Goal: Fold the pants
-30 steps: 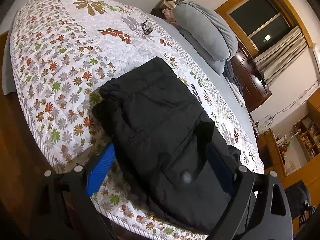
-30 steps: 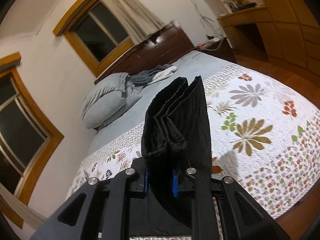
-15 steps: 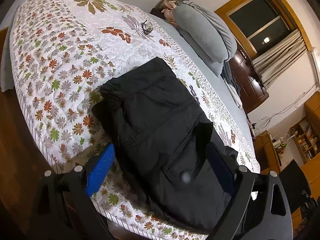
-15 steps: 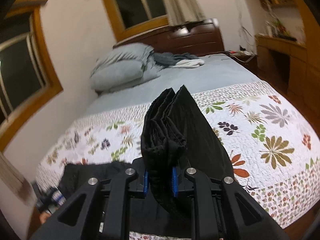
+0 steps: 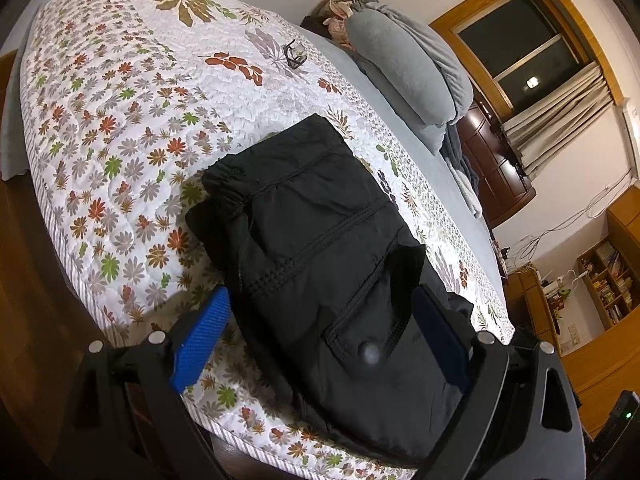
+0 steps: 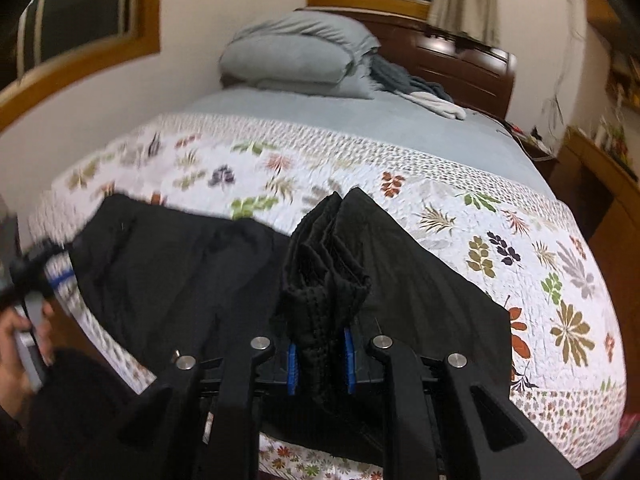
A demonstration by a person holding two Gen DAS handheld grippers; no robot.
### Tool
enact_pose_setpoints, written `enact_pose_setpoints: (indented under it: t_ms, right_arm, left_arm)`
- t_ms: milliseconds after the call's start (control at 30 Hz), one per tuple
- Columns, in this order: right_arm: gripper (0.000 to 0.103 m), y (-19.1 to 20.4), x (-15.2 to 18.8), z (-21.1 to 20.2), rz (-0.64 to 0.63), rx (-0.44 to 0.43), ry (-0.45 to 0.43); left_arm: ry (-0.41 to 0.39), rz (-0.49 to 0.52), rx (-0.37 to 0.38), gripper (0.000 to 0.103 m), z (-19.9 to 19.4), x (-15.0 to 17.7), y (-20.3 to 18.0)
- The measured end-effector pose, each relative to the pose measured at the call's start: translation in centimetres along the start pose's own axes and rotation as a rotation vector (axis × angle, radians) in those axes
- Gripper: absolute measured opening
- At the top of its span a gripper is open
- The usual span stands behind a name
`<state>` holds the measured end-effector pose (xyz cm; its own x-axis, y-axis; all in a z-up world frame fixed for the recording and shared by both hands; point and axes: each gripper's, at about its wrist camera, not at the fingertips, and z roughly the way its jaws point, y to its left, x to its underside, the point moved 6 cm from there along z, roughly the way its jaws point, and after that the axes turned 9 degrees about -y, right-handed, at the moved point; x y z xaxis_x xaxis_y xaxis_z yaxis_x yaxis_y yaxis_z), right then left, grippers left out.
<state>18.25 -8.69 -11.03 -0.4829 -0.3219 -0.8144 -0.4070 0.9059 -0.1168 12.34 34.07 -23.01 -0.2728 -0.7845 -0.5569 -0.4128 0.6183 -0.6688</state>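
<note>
Black pants (image 5: 320,248) lie partly folded near the front edge of a bed with a floral quilt (image 5: 120,120). My left gripper (image 5: 320,344) is open, its blue pads either side of the pants' near end with a pocket snap (image 5: 369,354). My right gripper (image 6: 320,360) is shut on a bunched stack of the pants' fabric (image 6: 324,276), held up above the quilt (image 6: 440,184). The rest of the pants (image 6: 180,276) spreads left on the bed. The left gripper (image 6: 44,268) shows at the far left of the right wrist view.
A grey folded duvet (image 5: 404,64) and loose clothes (image 6: 416,88) sit at the bed's head by a dark wooden headboard (image 6: 460,60). Eyeglasses (image 5: 294,54) lie on the quilt. Wooden floor (image 5: 36,320) lies beside the bed. Wooden shelves (image 5: 604,280) stand at the right.
My right gripper has swung left and down with the bunched fabric, bringing the spread pants and left gripper into its view. My left gripper has barely moved.
</note>
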Motion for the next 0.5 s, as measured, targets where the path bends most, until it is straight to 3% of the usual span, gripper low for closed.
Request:
enact_pose_setpoints:
  t_ms: [500]
  right_arm:
    - [0.017, 7.3, 4.4, 2.5, -0.439, 0.076, 0.025]
  left_arm:
    - [0.002, 0.000, 0.006, 0.091, 0.0, 0.2, -0.6]
